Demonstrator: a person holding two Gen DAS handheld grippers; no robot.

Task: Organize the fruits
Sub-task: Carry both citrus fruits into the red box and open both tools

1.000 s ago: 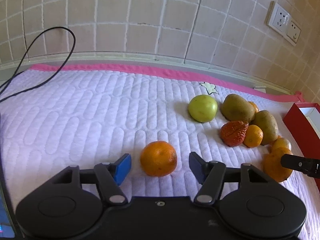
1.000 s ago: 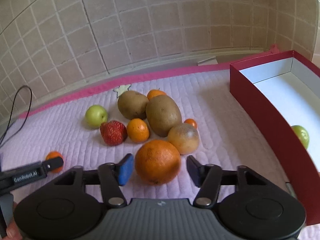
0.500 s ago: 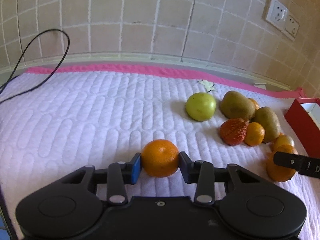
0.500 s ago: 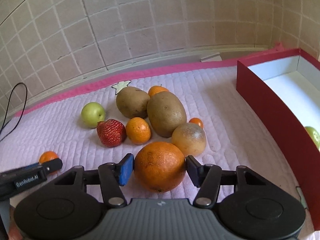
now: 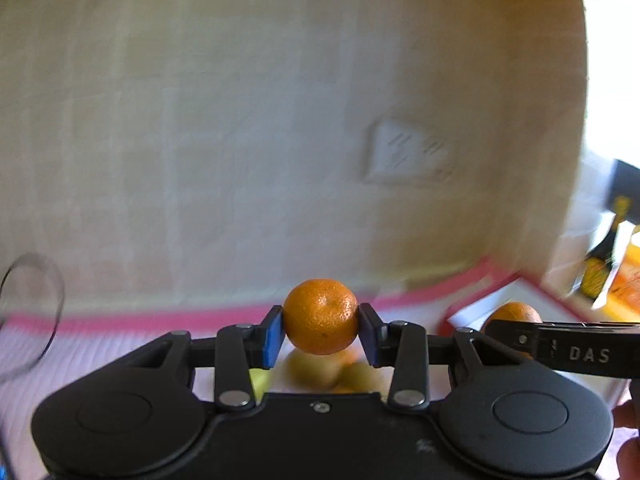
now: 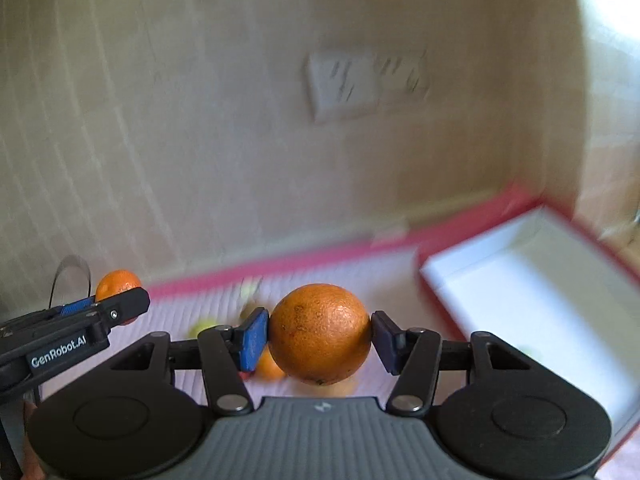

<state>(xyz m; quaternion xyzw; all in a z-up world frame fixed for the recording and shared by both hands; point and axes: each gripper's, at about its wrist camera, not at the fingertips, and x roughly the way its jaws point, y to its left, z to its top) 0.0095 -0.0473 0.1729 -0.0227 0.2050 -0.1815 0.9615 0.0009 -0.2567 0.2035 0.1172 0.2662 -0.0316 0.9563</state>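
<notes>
My left gripper [image 5: 321, 330] is shut on a small tangerine [image 5: 321, 316] and holds it up above the white quilted mat [image 5: 100, 356]. My right gripper [image 6: 318, 336] is shut on a large orange [image 6: 320, 334], also lifted. The red box with a white inside [image 6: 540, 300] lies to the right; in the left wrist view its corner [image 5: 476, 316] shows behind the right gripper's finger [image 5: 560, 344] and the orange [image 5: 512, 312]. The left gripper's finger [image 6: 76, 328] and tangerine [image 6: 116, 284] show at the left of the right wrist view. Both views are blurred.
Blurred fruits lie on the mat below the grippers [image 5: 320, 368] [image 6: 268, 368]. A tiled wall with sockets [image 6: 360, 84] stands behind. A black cable [image 5: 36, 312] loops at the left. Bottles [image 5: 600, 264] stand far right.
Both grippers have lifted their fruits off the mat and tilted upward toward the wall. The box now sits closer on the right.
</notes>
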